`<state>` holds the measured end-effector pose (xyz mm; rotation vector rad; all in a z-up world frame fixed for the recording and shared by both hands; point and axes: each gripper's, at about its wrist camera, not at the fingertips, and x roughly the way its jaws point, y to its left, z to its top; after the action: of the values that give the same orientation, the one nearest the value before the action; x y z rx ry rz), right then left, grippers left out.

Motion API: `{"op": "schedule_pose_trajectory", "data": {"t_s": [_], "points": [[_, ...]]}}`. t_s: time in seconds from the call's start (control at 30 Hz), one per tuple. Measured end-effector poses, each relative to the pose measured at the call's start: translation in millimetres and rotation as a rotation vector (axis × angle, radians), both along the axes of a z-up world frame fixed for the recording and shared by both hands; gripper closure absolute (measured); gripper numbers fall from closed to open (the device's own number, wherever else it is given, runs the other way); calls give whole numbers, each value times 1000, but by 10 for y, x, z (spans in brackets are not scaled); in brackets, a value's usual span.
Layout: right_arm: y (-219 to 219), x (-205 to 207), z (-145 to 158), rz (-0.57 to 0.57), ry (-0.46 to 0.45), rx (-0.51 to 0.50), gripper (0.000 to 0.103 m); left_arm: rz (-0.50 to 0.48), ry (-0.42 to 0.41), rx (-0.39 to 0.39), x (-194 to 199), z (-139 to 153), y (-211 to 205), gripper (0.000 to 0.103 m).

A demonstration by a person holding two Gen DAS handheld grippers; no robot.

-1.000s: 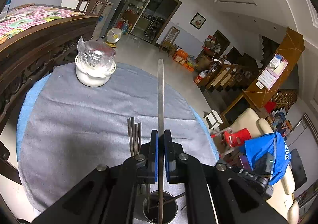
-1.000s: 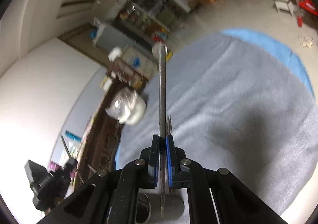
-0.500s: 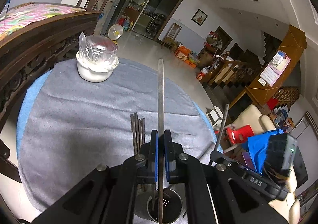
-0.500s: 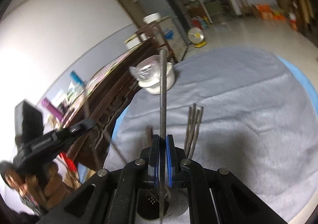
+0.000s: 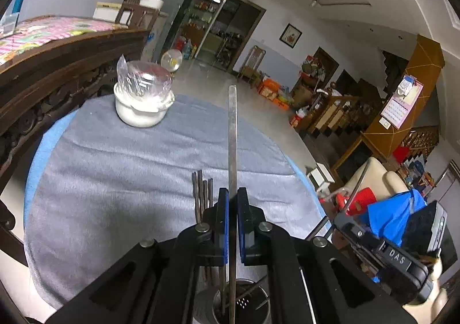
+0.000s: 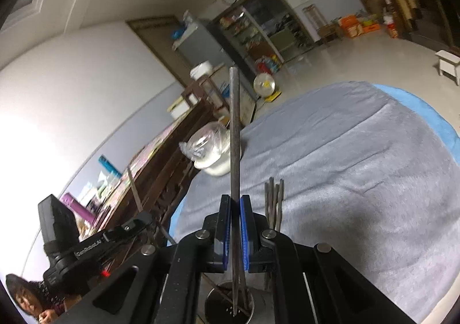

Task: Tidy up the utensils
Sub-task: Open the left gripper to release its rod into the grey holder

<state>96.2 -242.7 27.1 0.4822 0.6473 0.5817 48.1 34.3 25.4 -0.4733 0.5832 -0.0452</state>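
Observation:
My left gripper [image 5: 233, 197] is shut on a flat steel utensil handle [image 5: 232, 134] that stands upright, its lower end down inside a perforated metal holder [image 5: 244, 305] at the table's near edge. My right gripper [image 6: 235, 203] is shut on a round metal chopstick [image 6: 235, 134], whose lower tip hangs in the same metal holder [image 6: 230, 306]. Several dark chopsticks [image 5: 202, 197] lie together on the grey cloth just beyond the holder, also seen as chopsticks [image 6: 274, 197] in the right wrist view. The right gripper's body [image 5: 396, 258] shows at the left view's right edge.
A white pot with a plastic-wrapped lid [image 5: 142, 97] stands at the far left of the round table with its grey cloth [image 5: 115, 180]. A carved dark wooden bench [image 5: 57, 71] runs along the table's left side. The other gripper's body [image 6: 74, 240] is at lower left.
My right gripper rolled and rose with its chopstick, so its view swung level and the chopstick's tip now hangs over the holder. My left gripper held nearly still.

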Motion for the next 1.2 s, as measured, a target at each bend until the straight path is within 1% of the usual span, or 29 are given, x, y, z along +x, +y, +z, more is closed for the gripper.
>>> {"op": "schedule_pose_trajectory", "data": {"t_s": [0.07,0.2,0.27,0.33,0.5,0.67,0.83,1.0,1.07,1.1,1.13,1.2], "points": [[24,-51,-40,-2,-2,-3,96,9,-11,20,-29,-6,-45,98],[165,-170,-61,8,-38,-70,96,-7,-9,50,-21,-32,-133,97],[197,-226,-63,-6,-64,-95,96,-16,-14,70,-38,-44,-190,97],[218,-233,-85,-4,-61,-102,96,-24,-19,102,-58,-54,-249,97],[242,-251,-156,-7,-47,-117,96,-57,-24,143,-66,-102,-352,97],[282,-230,-241,10,-26,-130,96,-77,0,117,39,-171,-299,97],[291,-198,-302,18,-9,-120,96,-81,20,108,105,-208,-230,97],[298,-195,-312,22,-11,-123,96,-85,28,99,118,-206,-158,98],[299,-187,-315,23,-9,-122,96,-117,36,108,99,-171,-159,98],[301,-182,-316,26,-7,-123,96,-151,49,122,79,-143,-157,98],[305,-182,-313,26,-10,-127,96,-189,63,138,58,-126,-148,95],[305,-174,-303,29,-11,-131,96,-250,89,180,-16,-121,-128,84]]}}
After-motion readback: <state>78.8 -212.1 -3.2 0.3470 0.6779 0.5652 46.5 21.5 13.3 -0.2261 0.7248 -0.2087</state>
